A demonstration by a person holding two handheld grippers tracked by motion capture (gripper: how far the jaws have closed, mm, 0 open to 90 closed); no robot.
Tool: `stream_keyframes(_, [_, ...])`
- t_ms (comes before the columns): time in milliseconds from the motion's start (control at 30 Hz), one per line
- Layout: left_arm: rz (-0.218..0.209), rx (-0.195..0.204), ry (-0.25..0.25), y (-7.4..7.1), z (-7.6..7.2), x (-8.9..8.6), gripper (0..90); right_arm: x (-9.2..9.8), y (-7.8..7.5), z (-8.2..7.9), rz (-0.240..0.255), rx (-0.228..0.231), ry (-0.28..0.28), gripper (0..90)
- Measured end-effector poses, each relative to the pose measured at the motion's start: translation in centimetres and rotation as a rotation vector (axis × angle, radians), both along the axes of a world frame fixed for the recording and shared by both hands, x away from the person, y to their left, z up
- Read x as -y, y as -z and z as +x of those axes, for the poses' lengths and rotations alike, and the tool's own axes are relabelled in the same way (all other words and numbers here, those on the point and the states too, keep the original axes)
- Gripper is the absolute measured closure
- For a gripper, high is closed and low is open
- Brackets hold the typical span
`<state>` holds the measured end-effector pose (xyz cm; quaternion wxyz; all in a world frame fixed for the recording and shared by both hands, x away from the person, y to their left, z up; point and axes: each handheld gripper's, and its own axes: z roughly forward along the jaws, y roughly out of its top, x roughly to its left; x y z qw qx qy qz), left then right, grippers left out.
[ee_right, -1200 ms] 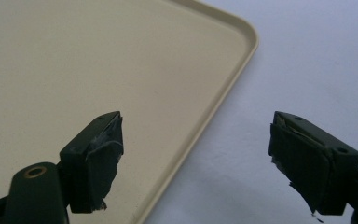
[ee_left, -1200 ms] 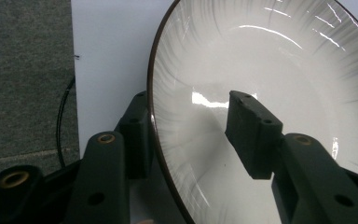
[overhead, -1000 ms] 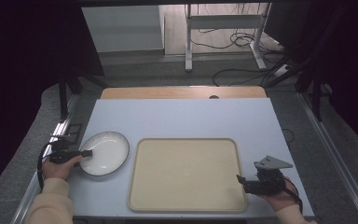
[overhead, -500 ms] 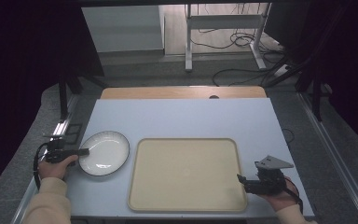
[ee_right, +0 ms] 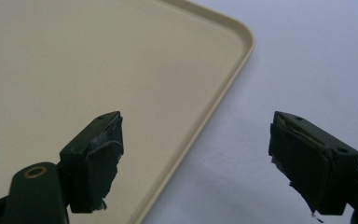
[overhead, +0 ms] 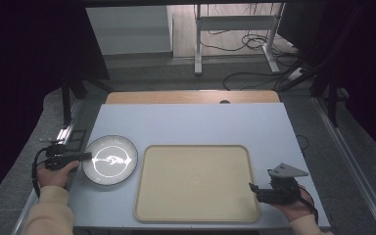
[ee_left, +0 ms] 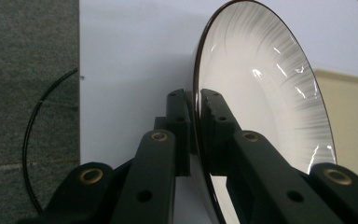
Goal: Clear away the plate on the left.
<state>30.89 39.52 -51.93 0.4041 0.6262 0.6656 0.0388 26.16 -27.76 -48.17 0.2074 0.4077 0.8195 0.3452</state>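
The left gripper [overhead: 85, 156] is clamped on the rim of a white plate [overhead: 110, 160] near the desk's [overhead: 191, 122] left edge. In the left gripper view its two jaws pinch the plate's [ee_left: 261, 88] dark edge. A tan tray [overhead: 196, 182] sits along the front edge, just beside the plate. The right gripper [overhead: 252, 187] hovers at the tray's [ee_right: 98, 60] front right corner, jaws spread wide with nothing between them. I can read no writing anywhere.

pale blue table [overhead: 191, 122], black floor cables [overhead: 245, 76]
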Motion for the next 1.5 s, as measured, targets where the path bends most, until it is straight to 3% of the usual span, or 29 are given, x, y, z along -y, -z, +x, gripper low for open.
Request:
stream_keyframes(233, [-0.003,0.026,-0.005,-0.3,0.0,0.2,84.2,0.0,0.0,0.0,0.001,0.002,0.002,18.6])
stream_keyframes(367, [-0.053,0.062,-0.009,-0.6,-0.1,0.3,83.6,0.1,0.0,0.0,0.001,0.005,0.003,18.6])
stream_keyframes(700, [-0.077,0.078,-0.032,-0.5,-0.2,0.1,82.8,0.0,-0.1,0.0,0.003,0.002,0.003,18.6])
stream_keyframes(967, [-0.161,0.118,-0.034,-1.1,-0.5,-0.4,82.7,0.0,-0.1,0.0,0.002,0.005,0.004,18.6])
stream_keyframes(1500, [-0.199,0.192,-0.016,-2.8,-1.2,-0.2,82.2,0.1,-0.1,0.0,0.001,0.005,0.003,18.6])
